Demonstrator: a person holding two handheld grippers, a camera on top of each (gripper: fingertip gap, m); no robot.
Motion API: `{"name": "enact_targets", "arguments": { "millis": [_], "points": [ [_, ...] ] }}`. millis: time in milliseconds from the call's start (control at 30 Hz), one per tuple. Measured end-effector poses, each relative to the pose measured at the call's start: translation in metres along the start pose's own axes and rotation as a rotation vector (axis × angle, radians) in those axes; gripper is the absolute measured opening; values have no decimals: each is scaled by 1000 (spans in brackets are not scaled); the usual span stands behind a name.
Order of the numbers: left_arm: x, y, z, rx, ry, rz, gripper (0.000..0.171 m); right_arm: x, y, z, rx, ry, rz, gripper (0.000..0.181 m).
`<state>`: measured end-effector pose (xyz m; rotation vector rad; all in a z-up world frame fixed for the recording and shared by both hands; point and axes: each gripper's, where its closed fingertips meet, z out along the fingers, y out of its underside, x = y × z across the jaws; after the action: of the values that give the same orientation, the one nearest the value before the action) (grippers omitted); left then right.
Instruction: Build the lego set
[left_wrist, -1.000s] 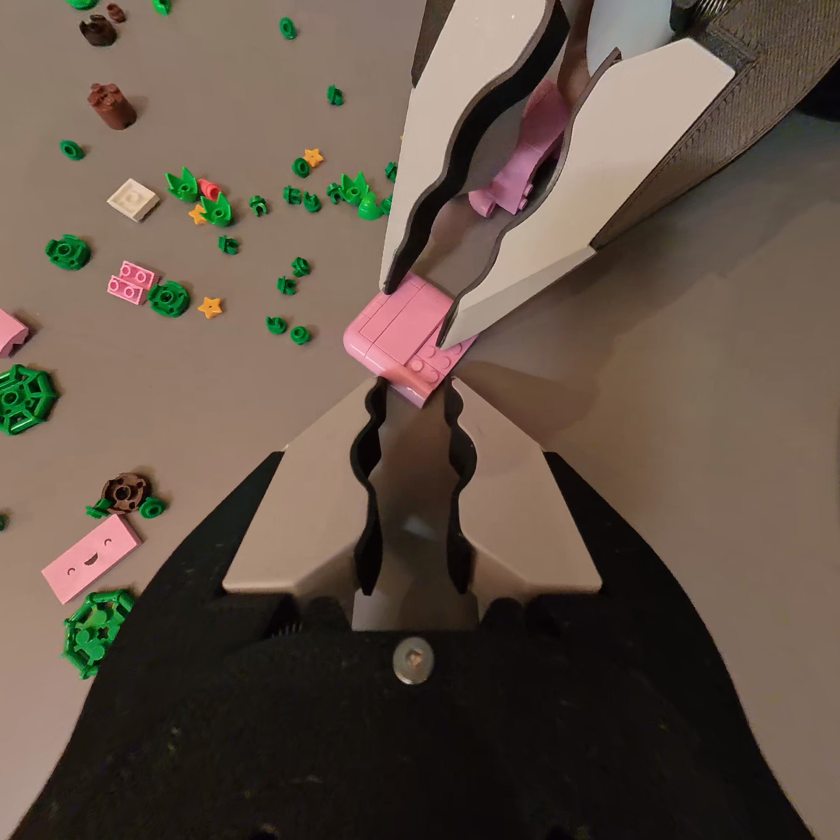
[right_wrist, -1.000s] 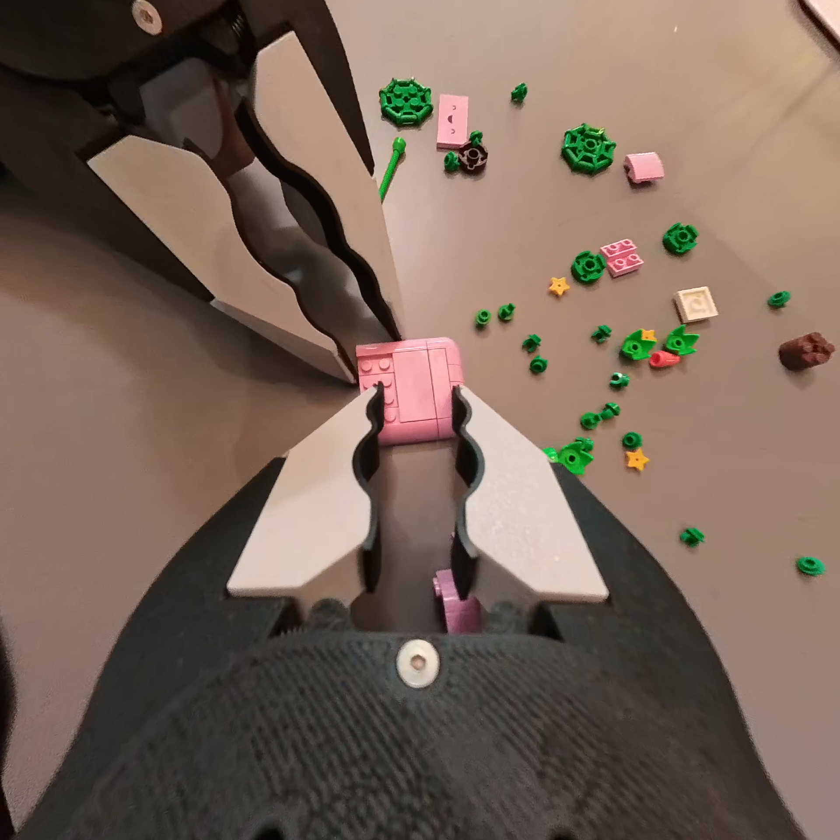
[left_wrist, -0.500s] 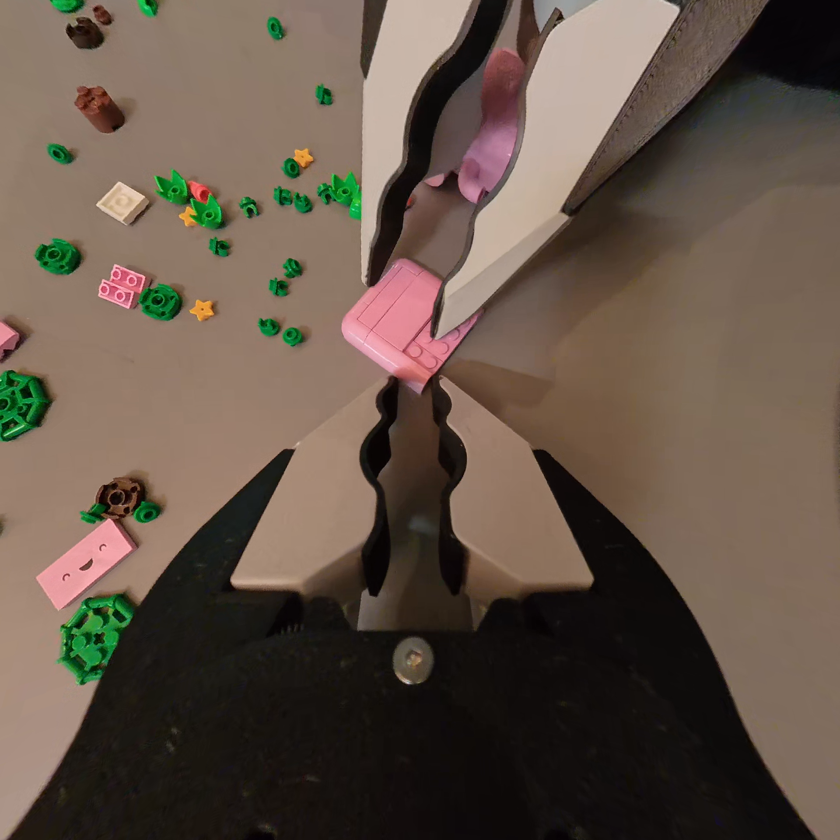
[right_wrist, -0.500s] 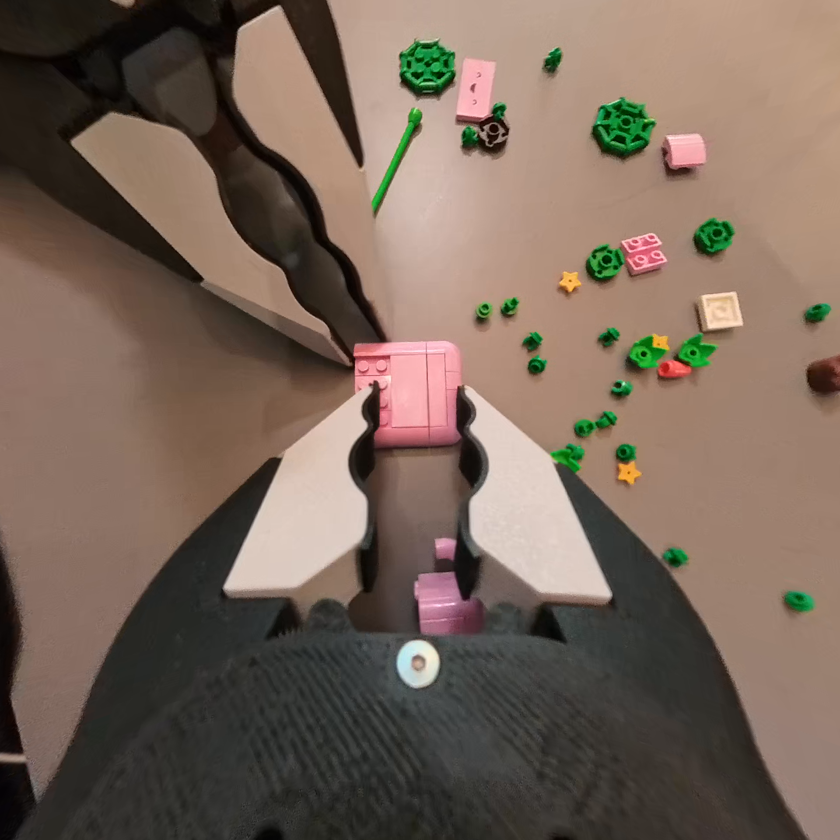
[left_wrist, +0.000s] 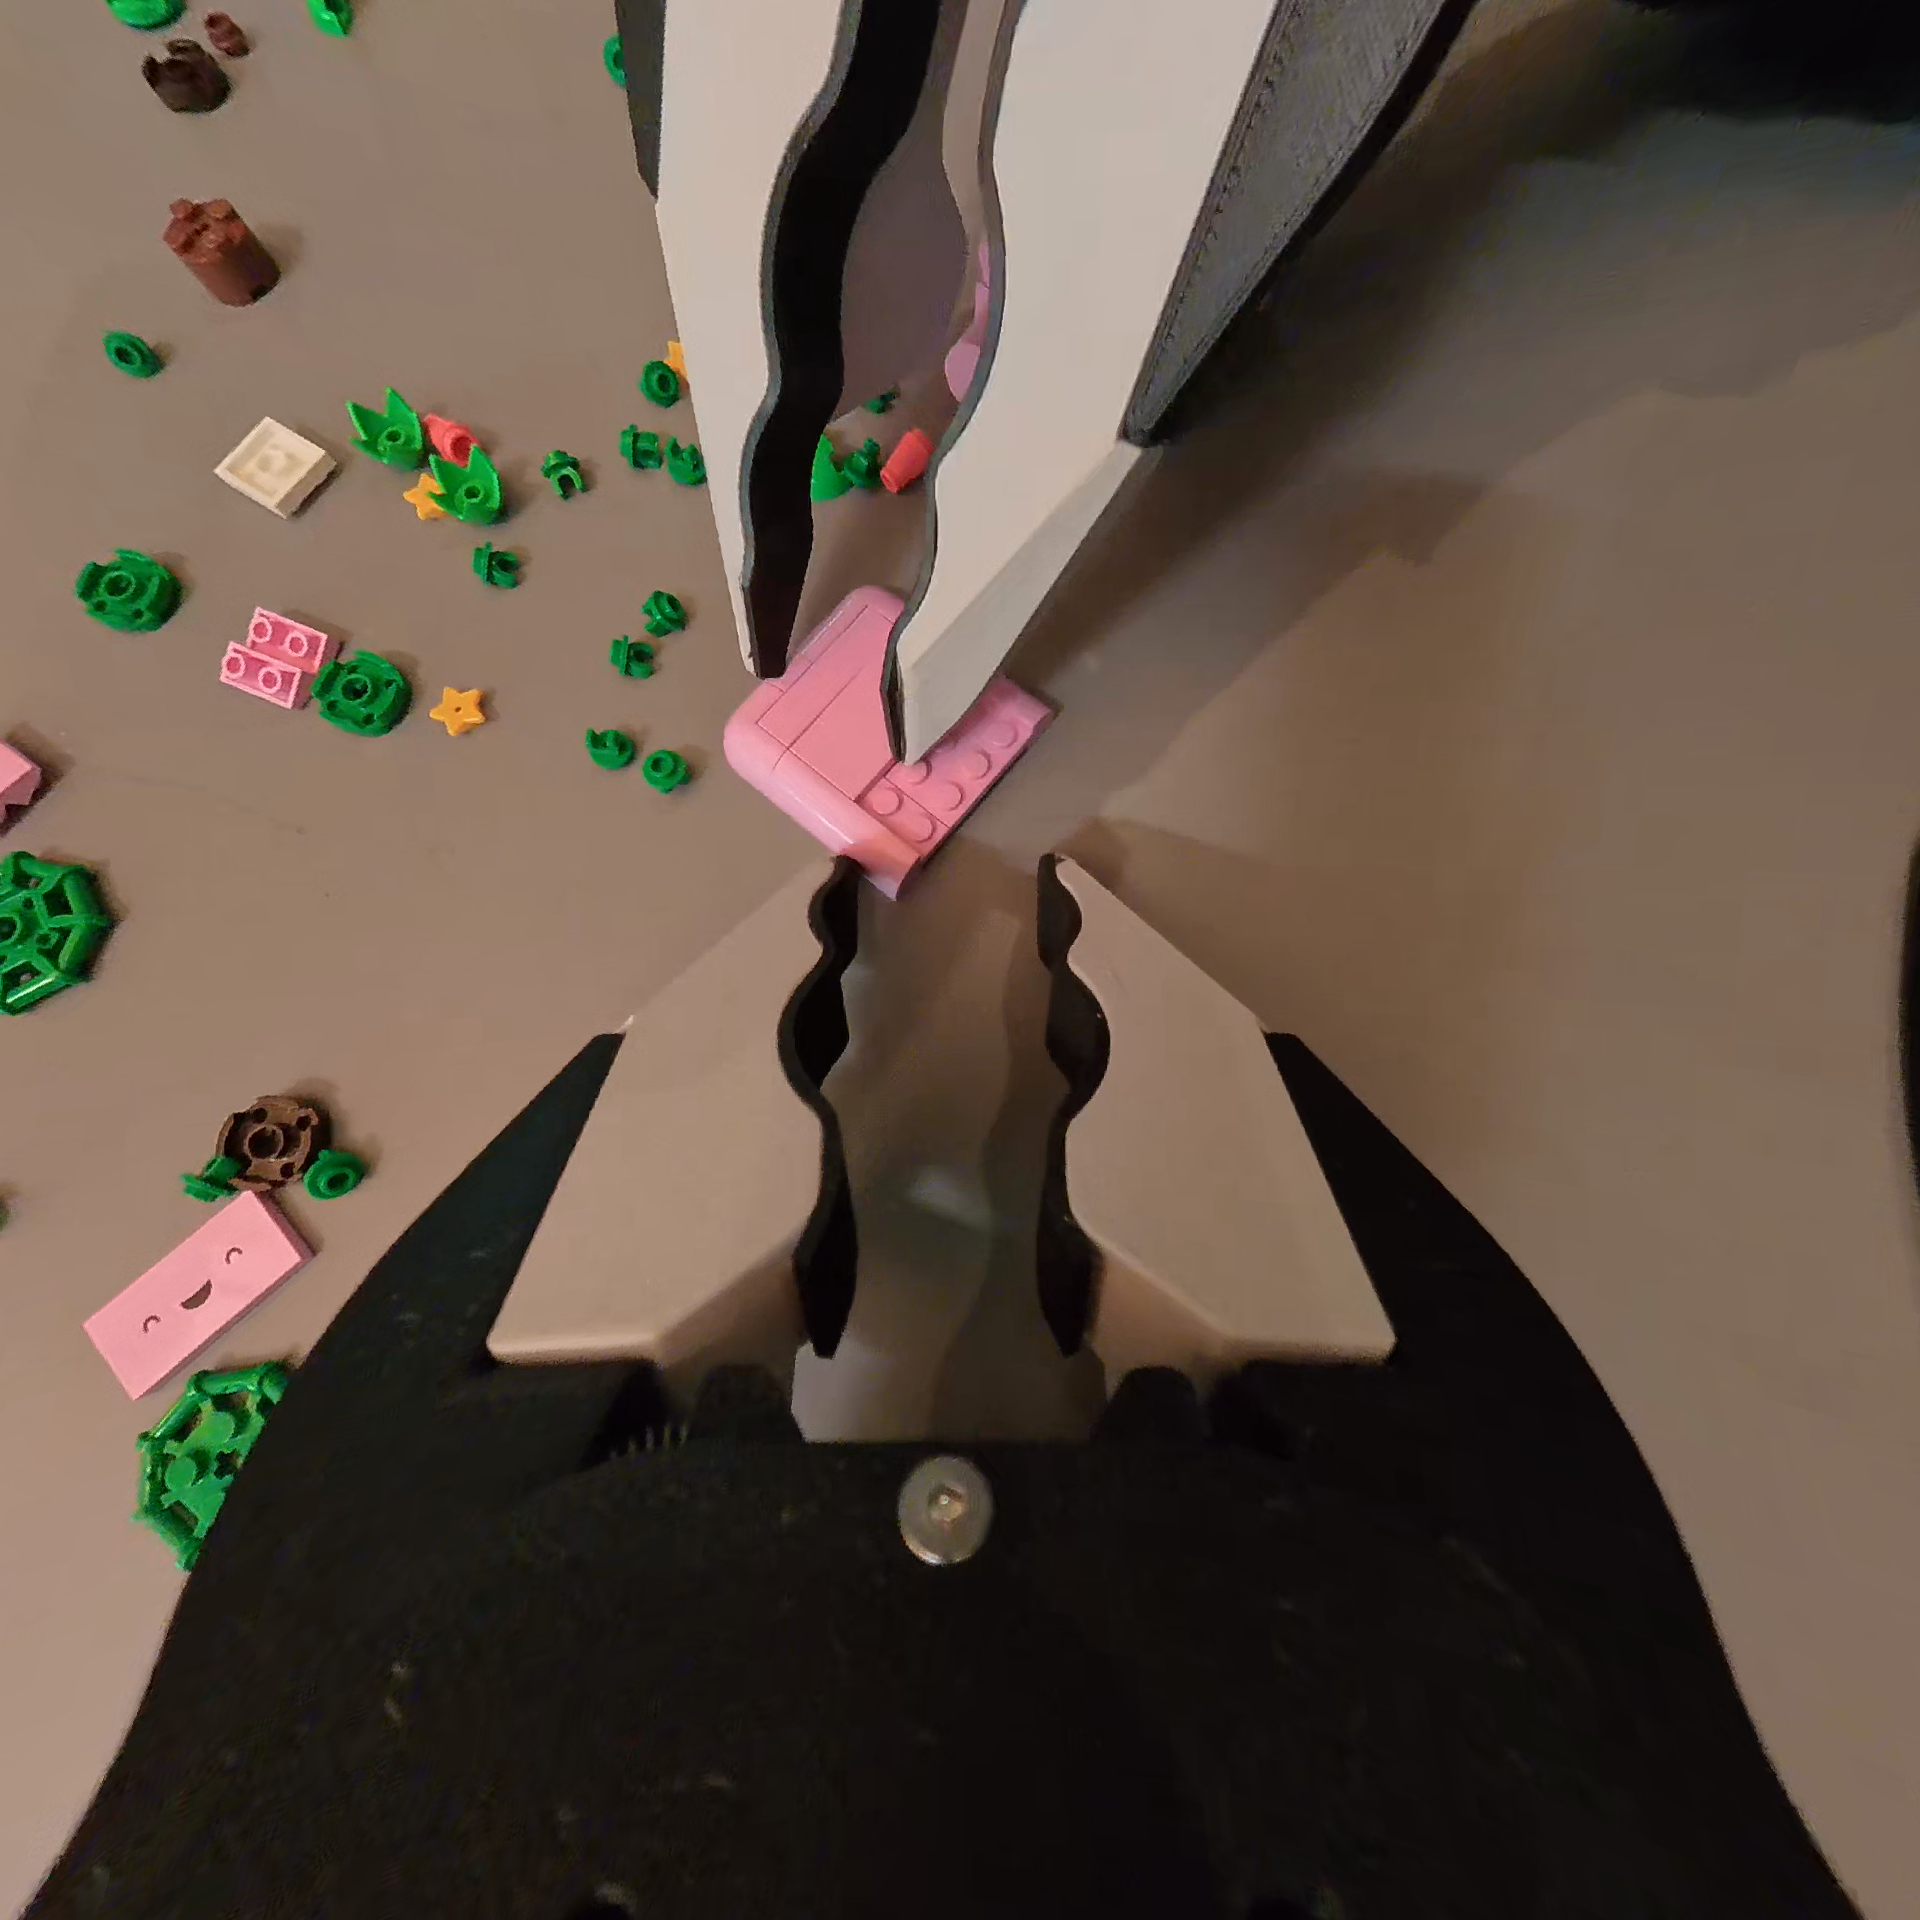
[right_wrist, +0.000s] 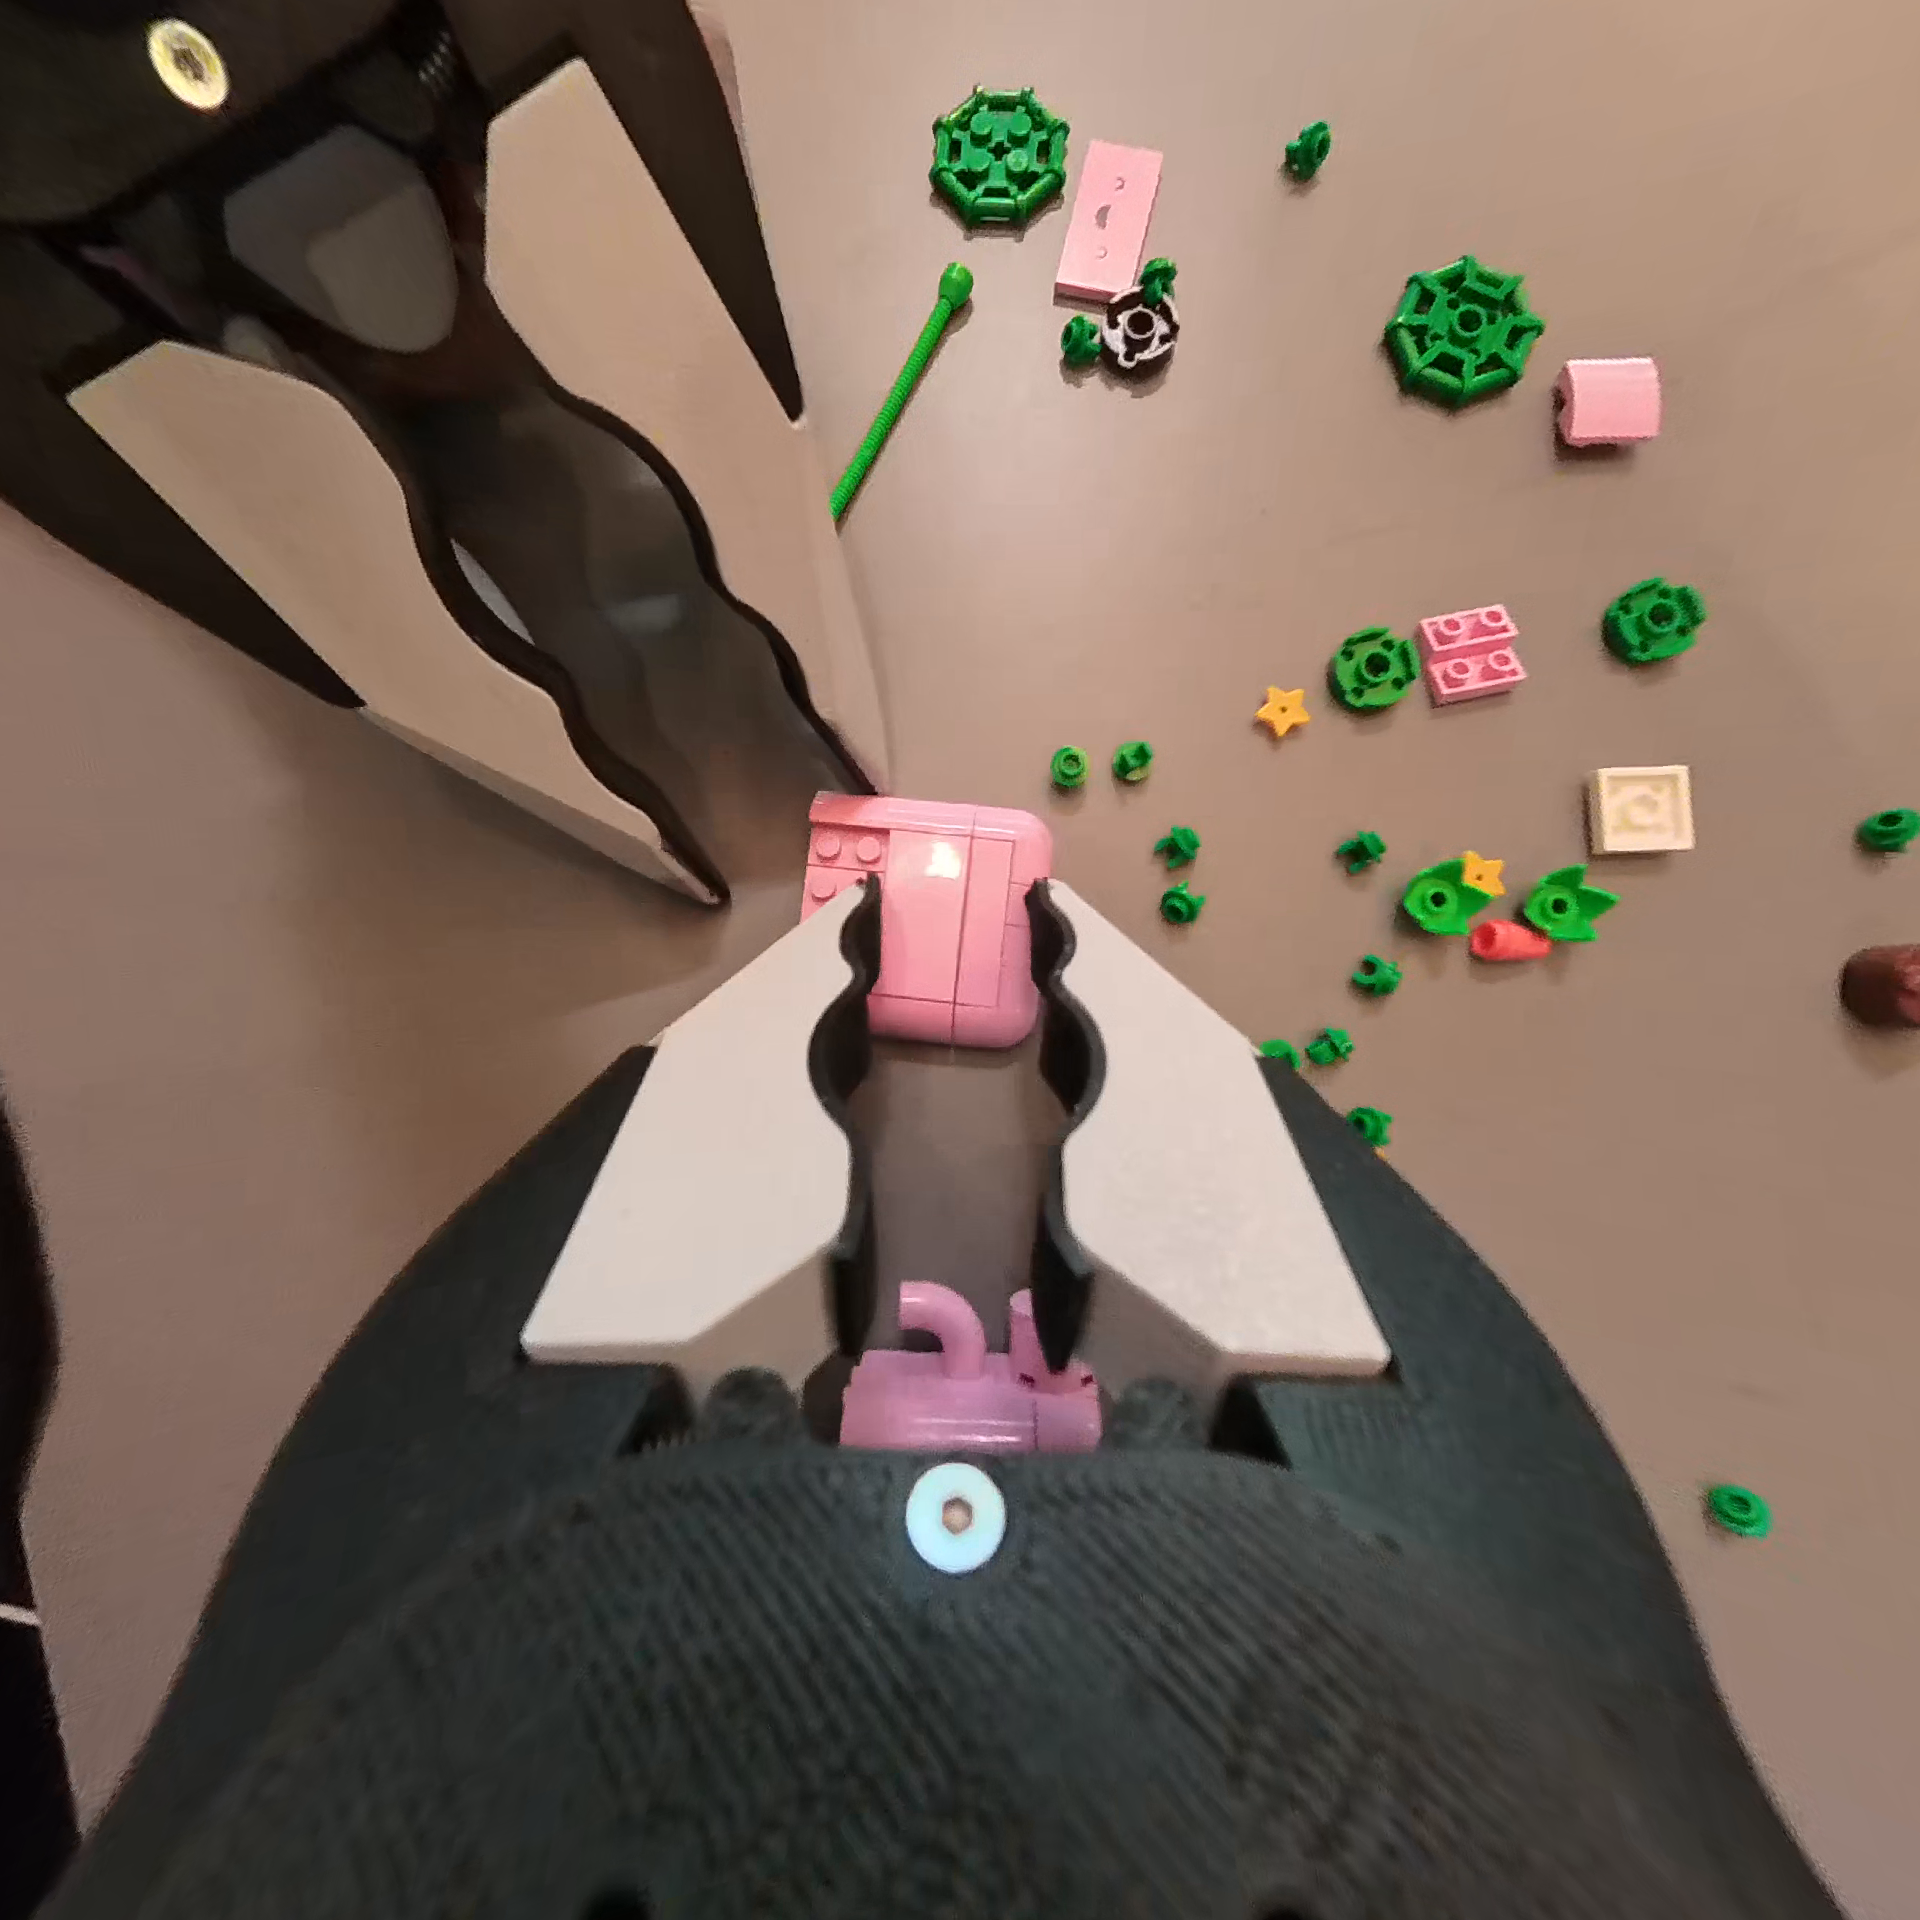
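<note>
On the desk (right_wrist: 1351, 1299), progress: you've got one pink block assembly (right_wrist: 940, 914) built, smooth top, a strip of bare studs along one edge, sitting flat.
Right gripper (right_wrist: 951, 899): clenched around that block's sides; a small pink hooked piece (right_wrist: 961, 1377) sits back near its base.
Left gripper (left_wrist: 940, 868): spread apart, holding nothing, tips just at the block's studded corner.
Left to do: honestly most of it. The face tile (left_wrist: 197, 1294), green web discs (right_wrist: 997, 156), leaves, stars, brown bits and tiny green studs lie loose.
Surface: plain grey-brown matte desk.
Room: can't tell, nothing beyond the desk shows.
</note>
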<state>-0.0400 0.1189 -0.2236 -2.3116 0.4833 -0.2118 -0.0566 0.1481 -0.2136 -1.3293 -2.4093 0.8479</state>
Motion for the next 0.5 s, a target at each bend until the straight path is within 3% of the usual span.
{"name": "enact_targets", "arguments": {
  "millis": [200,233,300,500],
  "points": [
    [1,0,0,1,5,3,31,-2,-1,-2,7,4,-48,25],
    [1,0,0,0,8,4,30,-6,-2,-2,11,-10,-74,0],
    [5,0,0,-1,16,26,16,-6,0,7,15,26,-102,0],
    [2,0,0,-2,-11,31,20,-5,-3,-1,24,47,-109,0]
  ]
}}
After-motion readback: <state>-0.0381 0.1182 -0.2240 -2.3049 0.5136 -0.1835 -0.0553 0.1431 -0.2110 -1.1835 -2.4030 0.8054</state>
